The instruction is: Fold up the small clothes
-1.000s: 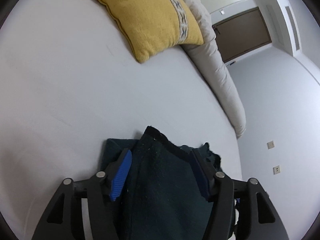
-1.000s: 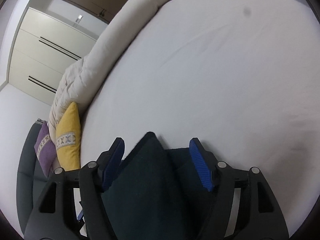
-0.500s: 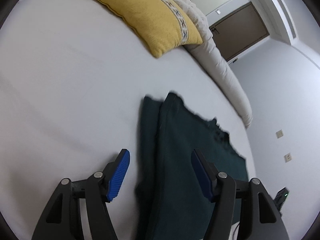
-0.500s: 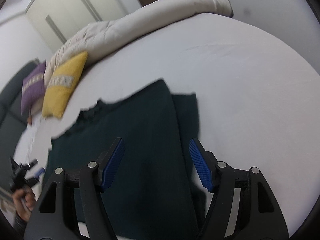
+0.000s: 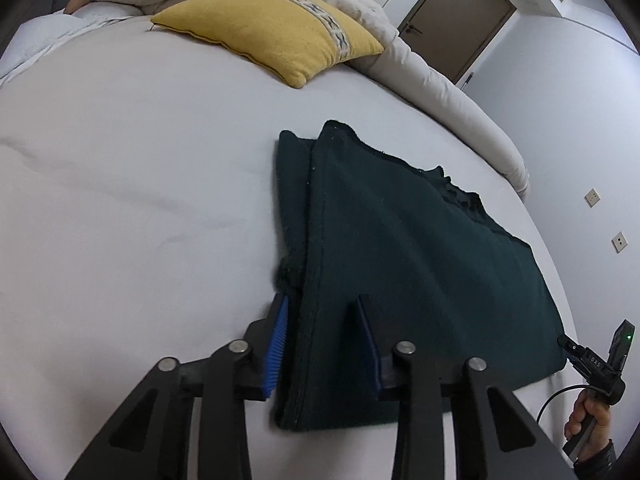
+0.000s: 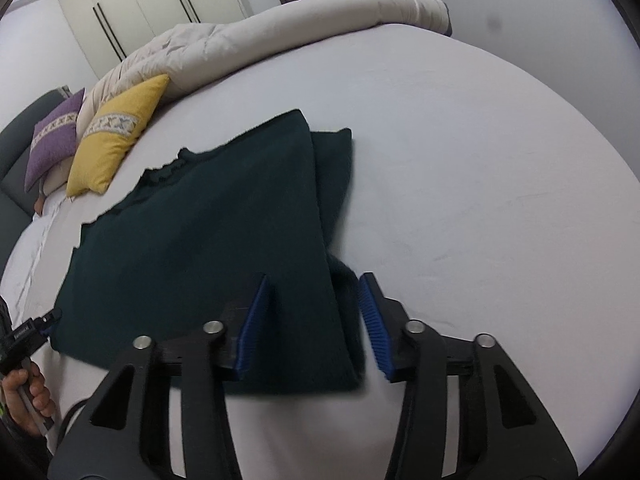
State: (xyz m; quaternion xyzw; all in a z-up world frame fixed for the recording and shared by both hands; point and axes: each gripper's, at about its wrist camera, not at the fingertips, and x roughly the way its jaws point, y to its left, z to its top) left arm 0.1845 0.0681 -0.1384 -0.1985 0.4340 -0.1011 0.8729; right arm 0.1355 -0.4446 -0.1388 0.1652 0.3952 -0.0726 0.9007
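Observation:
A dark green garment (image 5: 420, 264) lies folded flat on the white bed (image 5: 132, 200), with a narrower folded layer showing along its left edge. My left gripper (image 5: 324, 340) is open, its blue pads astride the garment's near left corner. In the right wrist view the same garment (image 6: 208, 236) lies flat, with the folded layer along its right edge. My right gripper (image 6: 312, 320) is open, its pads astride the near right corner. I cannot tell whether the pads touch the cloth.
A yellow pillow (image 5: 276, 32) and a purple pillow (image 6: 52, 140) lie at the head of the bed. A rolled beige duvet (image 6: 300, 32) runs along the far side. Wardrobes and a brown door stand behind. The other hand and gripper show at each view's edge (image 5: 596, 368).
Both grippers let go of the garment's upper edge and pulled back toward its near edge. The garment dropped flat on the bed. Both jaws have narrowed.

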